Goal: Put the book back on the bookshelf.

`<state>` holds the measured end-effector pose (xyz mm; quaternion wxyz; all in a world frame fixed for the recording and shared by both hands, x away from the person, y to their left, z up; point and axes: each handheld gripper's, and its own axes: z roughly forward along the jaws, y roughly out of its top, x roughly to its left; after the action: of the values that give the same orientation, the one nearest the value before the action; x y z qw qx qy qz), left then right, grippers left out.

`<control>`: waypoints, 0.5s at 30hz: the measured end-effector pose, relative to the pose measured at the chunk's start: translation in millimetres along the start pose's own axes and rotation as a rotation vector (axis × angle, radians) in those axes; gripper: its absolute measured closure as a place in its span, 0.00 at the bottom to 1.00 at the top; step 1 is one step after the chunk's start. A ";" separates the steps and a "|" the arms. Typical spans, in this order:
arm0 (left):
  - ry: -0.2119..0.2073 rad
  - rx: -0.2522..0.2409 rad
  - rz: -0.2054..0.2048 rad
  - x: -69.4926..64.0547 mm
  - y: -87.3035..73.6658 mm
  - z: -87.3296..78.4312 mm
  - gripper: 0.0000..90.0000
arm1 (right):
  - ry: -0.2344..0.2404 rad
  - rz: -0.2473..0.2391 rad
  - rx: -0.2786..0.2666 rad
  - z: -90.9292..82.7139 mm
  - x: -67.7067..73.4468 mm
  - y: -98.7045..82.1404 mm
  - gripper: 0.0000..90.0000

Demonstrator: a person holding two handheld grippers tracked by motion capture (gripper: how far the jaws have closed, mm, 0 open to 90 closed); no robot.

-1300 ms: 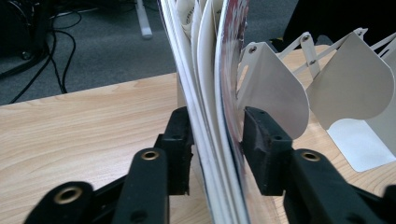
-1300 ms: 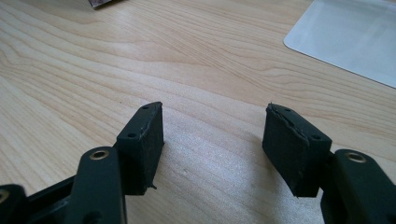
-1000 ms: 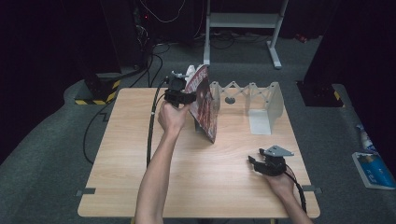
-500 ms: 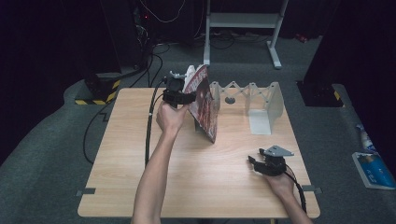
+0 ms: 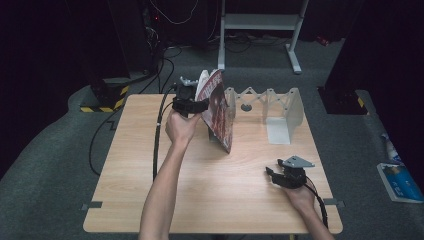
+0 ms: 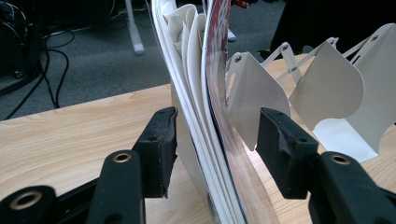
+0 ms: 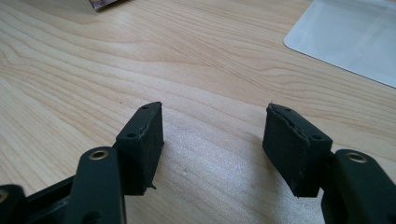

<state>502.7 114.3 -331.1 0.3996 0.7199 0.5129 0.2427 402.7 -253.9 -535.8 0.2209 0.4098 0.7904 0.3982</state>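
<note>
Blue-white packet [image 5: 398, 180] lies on floor (grey carpet).

— What's the room like?
— Dark all round, with grey carpet [image 5: 60, 165] on the floor. The pale wood worktop [image 5: 210, 200] catches the light.
— Anything behind it?
— A white metal stand [image 5: 260, 30], black cables [image 5: 167, 57] trailing across the floor, and a yellow-and-black striped base [image 5: 102, 102]. At the right edge lies a blue-and-white thing [image 5: 397, 180], maybe a packet.

Your magazine [image 5: 219, 110] stands on edge near the frame's upper centre, dark-red glossy cover facing right, white pages fanning apart at the top, leaning beside the white accordion rack [image 5: 270, 105] at its right.
</note>
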 end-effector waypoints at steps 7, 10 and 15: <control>0.010 -0.011 -0.005 5.2 0.2 -7.6 0.53 | 0.000 0.000 0.000 0.0 0.0 0.0 0.42; 0.009 -0.015 -0.002 5.5 0.2 -9.3 0.53 | 0.000 0.000 0.000 0.0 0.0 0.0 0.42; -0.001 -0.028 -0.002 6.4 0.0 -13.6 0.53 | 0.000 0.000 0.000 0.0 0.0 0.0 0.42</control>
<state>494.7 124.6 -323.9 0.4099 0.7140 0.5100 0.2493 402.7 -253.9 -535.8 0.2208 0.4098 0.7905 0.3981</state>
